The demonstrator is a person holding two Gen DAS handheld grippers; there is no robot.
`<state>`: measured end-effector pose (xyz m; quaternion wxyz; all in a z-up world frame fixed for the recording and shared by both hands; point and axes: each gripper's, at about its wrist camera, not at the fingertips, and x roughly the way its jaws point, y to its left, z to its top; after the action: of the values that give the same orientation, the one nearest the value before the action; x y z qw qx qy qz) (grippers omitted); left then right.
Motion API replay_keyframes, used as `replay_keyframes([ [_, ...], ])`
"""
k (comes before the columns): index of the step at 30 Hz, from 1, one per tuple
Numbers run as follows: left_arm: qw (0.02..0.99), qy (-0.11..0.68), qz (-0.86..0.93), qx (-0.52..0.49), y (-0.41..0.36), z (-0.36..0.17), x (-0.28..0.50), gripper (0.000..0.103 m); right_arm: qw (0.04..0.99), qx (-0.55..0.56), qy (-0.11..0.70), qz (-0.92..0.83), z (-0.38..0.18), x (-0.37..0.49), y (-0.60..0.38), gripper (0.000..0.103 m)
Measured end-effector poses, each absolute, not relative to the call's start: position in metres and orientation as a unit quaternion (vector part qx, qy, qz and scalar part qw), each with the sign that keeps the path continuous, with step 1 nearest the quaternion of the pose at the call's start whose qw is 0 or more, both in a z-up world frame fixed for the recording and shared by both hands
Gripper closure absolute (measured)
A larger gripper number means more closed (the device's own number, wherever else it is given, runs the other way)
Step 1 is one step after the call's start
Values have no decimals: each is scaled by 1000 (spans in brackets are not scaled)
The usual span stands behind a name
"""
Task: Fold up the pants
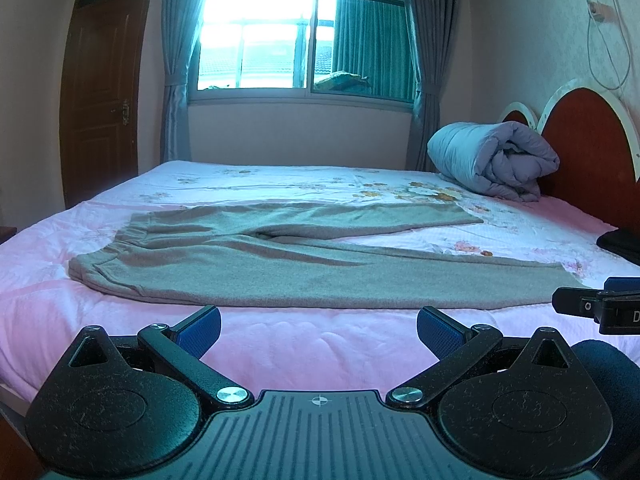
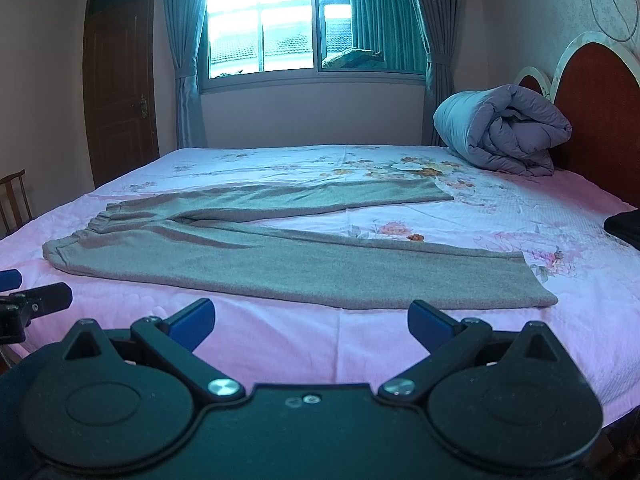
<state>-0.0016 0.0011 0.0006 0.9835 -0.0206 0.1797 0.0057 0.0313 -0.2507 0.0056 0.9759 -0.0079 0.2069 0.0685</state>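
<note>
Grey sweatpants [image 1: 280,264] lie lengthwise across the bed [image 1: 304,344], waistband at frame left. The left hand-held gripper [image 1: 319,330] and right hand-held gripper [image 2: 311,322] both hover wide apart and empty just short of the near leg, the right one nearer the cuff [image 2: 536,280].

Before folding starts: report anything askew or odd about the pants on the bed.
Nothing is damaged. The grey pants lie flat on the bed, but the legs splay apart in a V, and the waistband is bunched. Both grippers, left and right, are open, short of the fabric.

The only readable mark is a white letter "D", cut off at the picture's edge, on the black body of the right tool [image 1: 600,307], just beyond the pants' [image 1: 280,264] near hem.
</note>
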Motion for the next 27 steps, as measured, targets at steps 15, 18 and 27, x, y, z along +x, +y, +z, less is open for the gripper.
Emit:
replay_keyframes([
  [15,984,180,6,-20,3,-2,1,0,976,-9,208,69,6,32,-251,6],
  [18,983,180,7,-20,3,-2,1,0,976,-8,208,69,6,32,-251,6],
  [27,983,180,6,-19,0,-1,1,0,976,-9,208,69,6,32,-251,6],
])
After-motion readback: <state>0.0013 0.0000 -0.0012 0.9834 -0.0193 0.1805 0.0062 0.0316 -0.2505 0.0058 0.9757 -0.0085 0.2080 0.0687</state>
